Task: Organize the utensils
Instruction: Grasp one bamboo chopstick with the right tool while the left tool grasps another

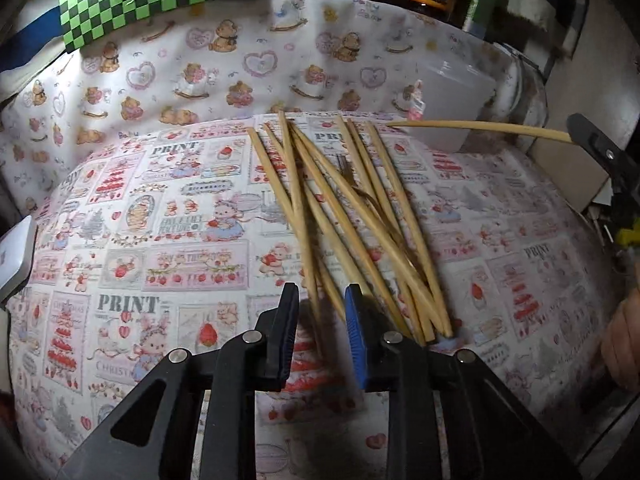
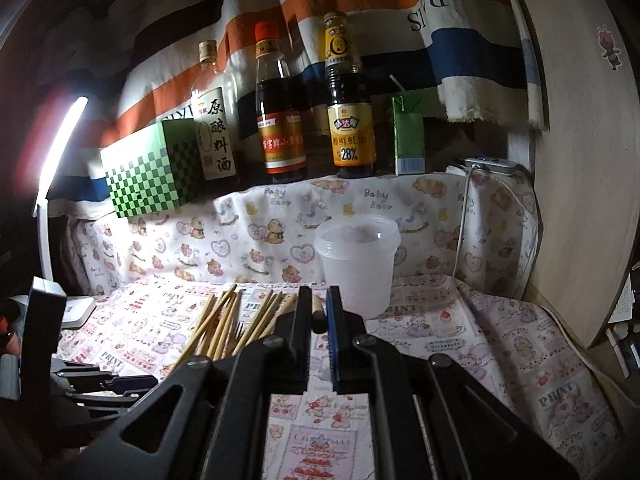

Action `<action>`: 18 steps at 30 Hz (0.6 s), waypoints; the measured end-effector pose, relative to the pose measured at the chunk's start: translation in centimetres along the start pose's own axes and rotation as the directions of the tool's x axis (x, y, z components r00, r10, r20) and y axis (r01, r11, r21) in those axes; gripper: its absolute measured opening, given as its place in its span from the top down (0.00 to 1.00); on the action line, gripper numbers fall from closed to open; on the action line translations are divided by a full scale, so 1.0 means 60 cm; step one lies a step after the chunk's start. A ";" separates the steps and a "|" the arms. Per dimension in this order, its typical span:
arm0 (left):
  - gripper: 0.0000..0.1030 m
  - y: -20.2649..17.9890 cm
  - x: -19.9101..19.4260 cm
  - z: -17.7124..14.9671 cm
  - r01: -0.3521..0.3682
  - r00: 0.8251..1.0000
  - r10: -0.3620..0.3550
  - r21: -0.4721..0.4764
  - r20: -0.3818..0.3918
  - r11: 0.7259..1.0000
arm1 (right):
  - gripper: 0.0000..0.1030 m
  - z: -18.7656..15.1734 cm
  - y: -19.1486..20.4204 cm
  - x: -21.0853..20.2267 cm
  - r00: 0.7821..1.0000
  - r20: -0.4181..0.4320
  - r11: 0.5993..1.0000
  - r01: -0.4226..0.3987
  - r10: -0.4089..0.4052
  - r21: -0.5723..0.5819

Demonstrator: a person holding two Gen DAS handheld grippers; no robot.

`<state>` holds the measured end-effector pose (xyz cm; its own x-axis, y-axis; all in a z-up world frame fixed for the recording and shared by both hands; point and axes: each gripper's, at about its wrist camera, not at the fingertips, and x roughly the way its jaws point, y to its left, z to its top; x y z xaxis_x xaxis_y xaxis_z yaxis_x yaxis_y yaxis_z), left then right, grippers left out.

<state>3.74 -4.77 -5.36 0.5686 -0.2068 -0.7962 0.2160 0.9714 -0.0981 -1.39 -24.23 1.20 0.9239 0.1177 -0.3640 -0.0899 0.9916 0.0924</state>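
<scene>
A pile of several bamboo chopsticks lies crossed on the printed cloth; it also shows in the right wrist view. My left gripper is open just above the near ends of the pile, holding nothing. My right gripper is shut on one chopstick, whose butt end shows between the fingers. In the left wrist view that chopstick is held level above the table by the right gripper, its tip pointing at the pile. A translucent plastic cup stands empty just behind the right gripper.
Sauce bottles and a green checkered box and a green carton stand on the back ledge. A lit desk lamp is at the left, its white base on the table edge. A wooden panel bounds the right.
</scene>
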 end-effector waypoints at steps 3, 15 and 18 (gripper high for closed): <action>0.78 0.003 0.005 0.005 0.008 1.000 -0.008 -0.008 -0.018 1.000 | 0.94 0.000 -0.002 0.001 1.000 -0.004 1.000 -0.002 0.002 0.004; 0.96 0.024 -0.106 0.014 -0.043 0.980 0.048 -0.032 0.193 0.999 | 0.94 0.011 -0.029 -0.022 0.997 0.077 0.995 -0.008 0.000 0.095; 0.96 0.021 -0.155 0.030 -0.034 0.954 0.041 -0.029 0.298 0.999 | 0.94 0.015 -0.037 -0.034 0.993 0.118 0.993 -0.022 0.008 0.116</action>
<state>0.14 -1.81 3.00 0.7876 -0.1916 -0.5857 0.1733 0.9809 -0.0879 -2.78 -26.71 2.56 0.9607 0.1190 -0.2510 -0.0668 0.9761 0.2070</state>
